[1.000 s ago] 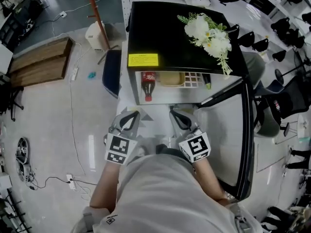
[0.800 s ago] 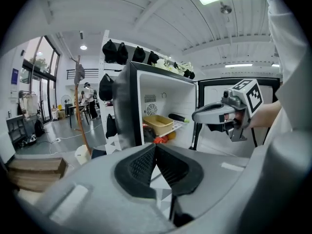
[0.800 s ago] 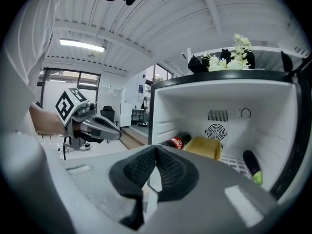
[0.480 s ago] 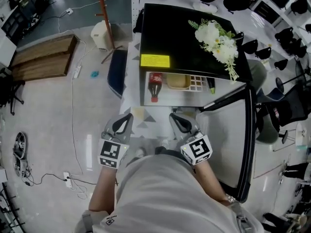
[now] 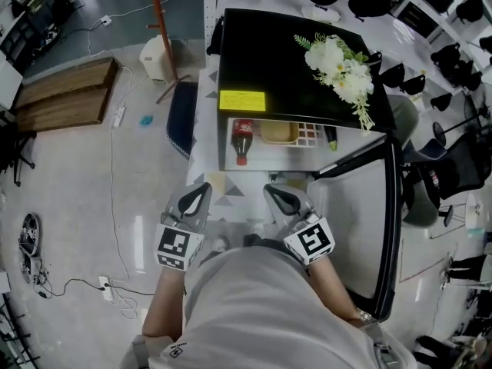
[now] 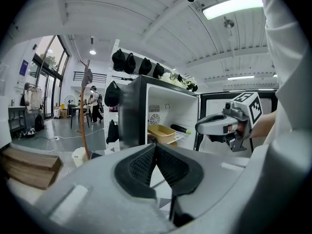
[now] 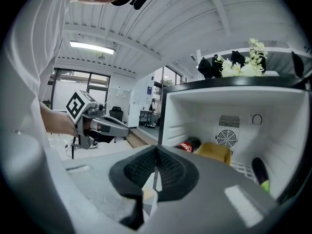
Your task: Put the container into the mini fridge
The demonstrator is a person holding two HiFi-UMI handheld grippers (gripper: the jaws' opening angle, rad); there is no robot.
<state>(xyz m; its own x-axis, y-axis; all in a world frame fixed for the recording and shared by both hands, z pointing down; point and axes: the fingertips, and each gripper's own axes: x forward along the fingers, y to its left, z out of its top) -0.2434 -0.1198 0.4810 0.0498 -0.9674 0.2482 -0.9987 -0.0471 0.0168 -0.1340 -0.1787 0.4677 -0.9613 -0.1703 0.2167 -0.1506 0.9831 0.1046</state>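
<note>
L claw (image 5: pixel 202 187) clenched, empty; R claw (image 5: pixel 270 190) same | container (image 5: pixel 278 132) half under fridge (image 5: pixel 284 60) top

Bright, even light fell from long white ceiling strip lights (image 6: pixel 234 6) (glaring slightly); both gripper views bowed strongly, edges vignetted black.

Head view overhead; both gripper views face the mini fridge (image 5: pixel 277 60).
</note>
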